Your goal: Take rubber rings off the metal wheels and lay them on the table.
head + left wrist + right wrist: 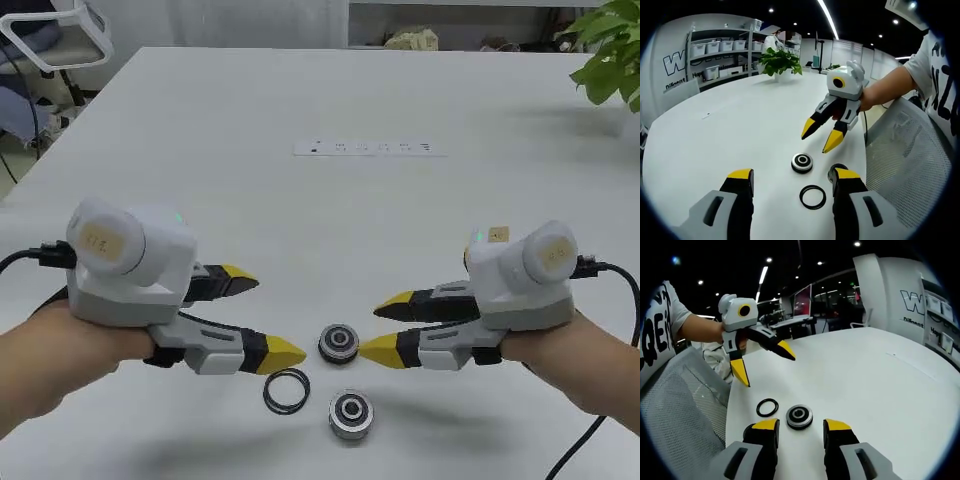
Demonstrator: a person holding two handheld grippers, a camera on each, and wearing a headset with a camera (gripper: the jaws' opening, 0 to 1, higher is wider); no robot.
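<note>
Close to the person's edge of the white tabletop (pixel 300 220) sits one metal wheel (pixel 351 414). One black rubber ring (pixel 286 390) lies flat just beside it, not touching. A second metal wheel (pixel 339 342) sits between the two grippers. The left gripper (pixel 278 318) and right gripper (pixel 370 329) are both wide apart, holding nothing. Behind them is lots of bare room, then a white strip (pixel 370 148) and a plant (pixel 608 55) far off.
</note>
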